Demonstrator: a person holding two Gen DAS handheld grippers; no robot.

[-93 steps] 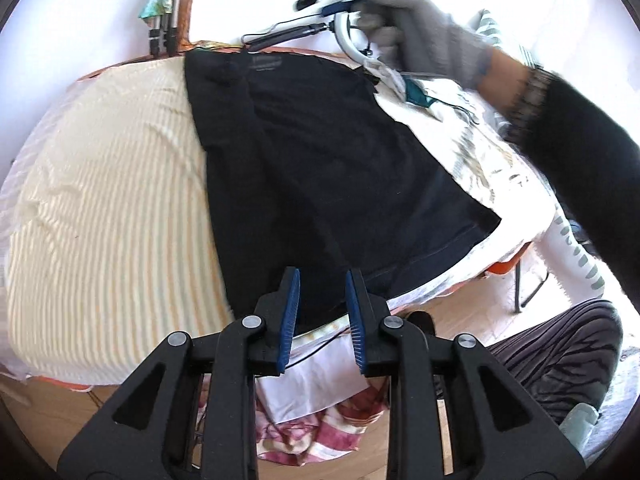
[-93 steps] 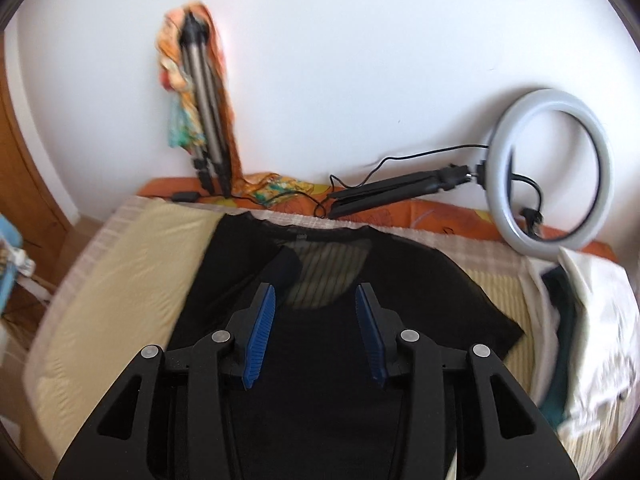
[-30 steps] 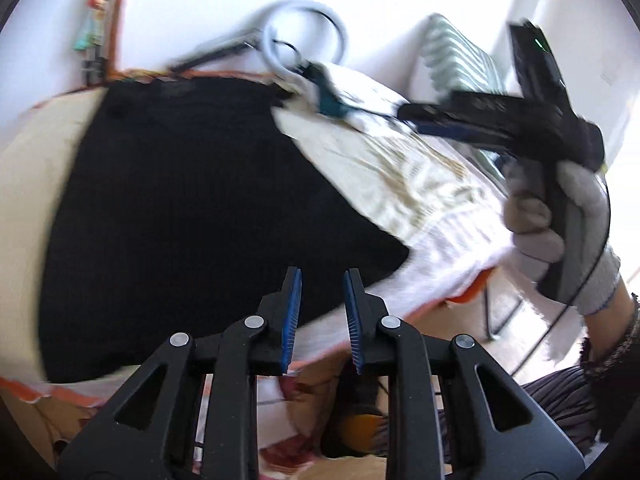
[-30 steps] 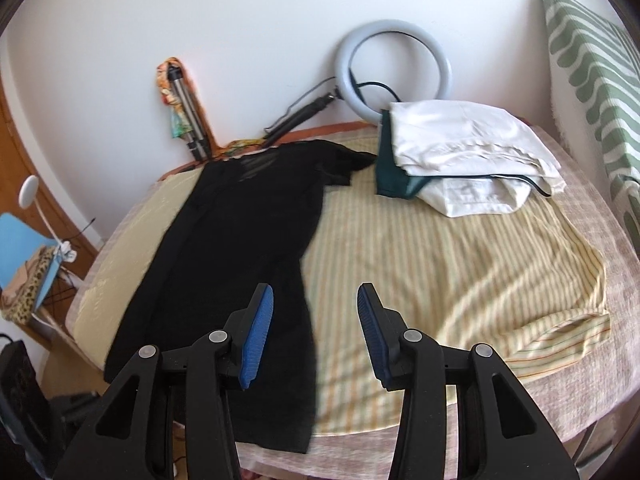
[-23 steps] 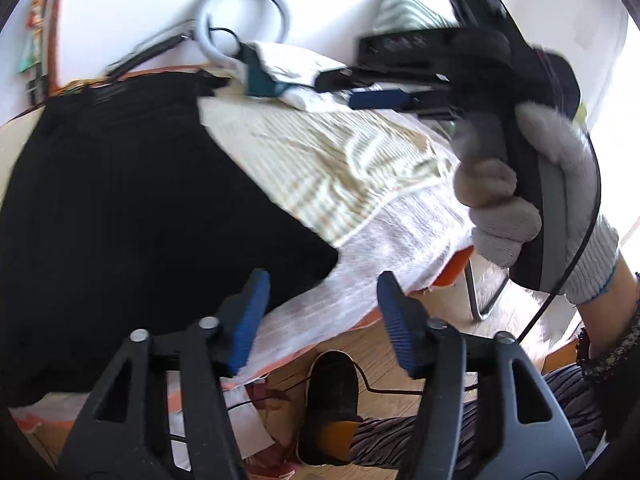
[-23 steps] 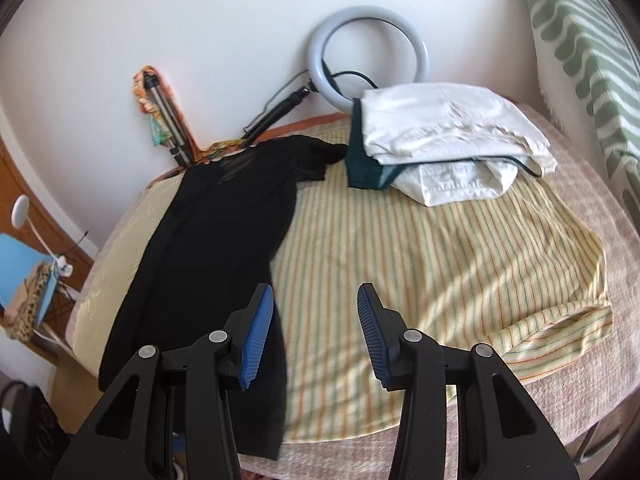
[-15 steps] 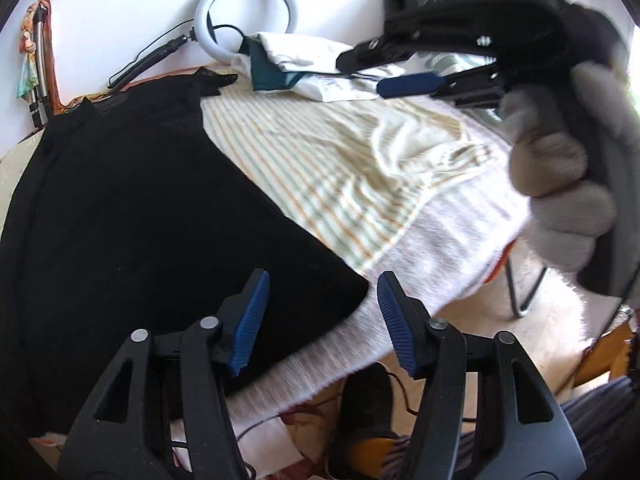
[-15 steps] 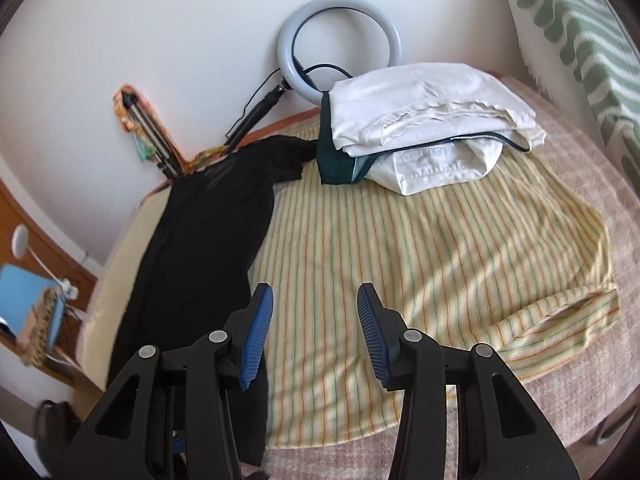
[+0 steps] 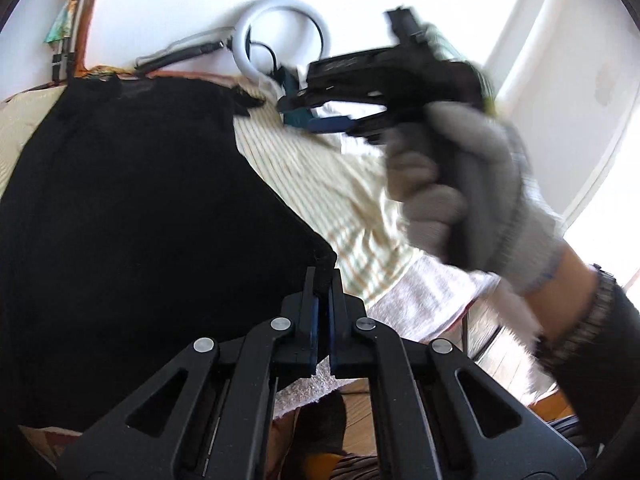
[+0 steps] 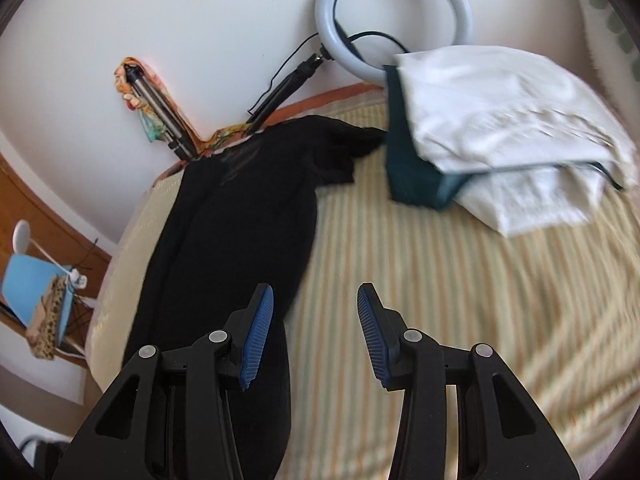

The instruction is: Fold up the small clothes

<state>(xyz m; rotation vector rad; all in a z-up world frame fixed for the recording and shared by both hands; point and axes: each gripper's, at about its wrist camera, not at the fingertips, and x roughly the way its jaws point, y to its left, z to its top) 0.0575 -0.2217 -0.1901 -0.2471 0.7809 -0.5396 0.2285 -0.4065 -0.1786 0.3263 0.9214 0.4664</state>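
A black T-shirt [image 9: 152,208] lies flat on the striped cloth of the table [image 9: 340,184], its collar toward the wall. My left gripper [image 9: 323,276] is shut on the shirt's near right hem corner. The shirt also shows in the right wrist view [image 10: 240,200], with one sleeve spread toward the clothes pile. My right gripper [image 10: 316,312] is open and empty, hovering above the striped cloth just right of the shirt's edge. In the left wrist view the right gripper [image 9: 332,120] is held by a gloved hand above the table's right side.
A pile of folded white and teal clothes [image 10: 500,128] sits at the back right of the table. A ring light [image 10: 392,20] and a tripod [image 10: 152,108] lean on the wall behind. A blue chair [image 10: 28,284] stands off the table's left. The table edge [image 9: 420,304] is near my left gripper.
My left gripper was open over the hem corner and has closed on it. My right gripper stayed open and moved down and left, closer to the shirt's edge.
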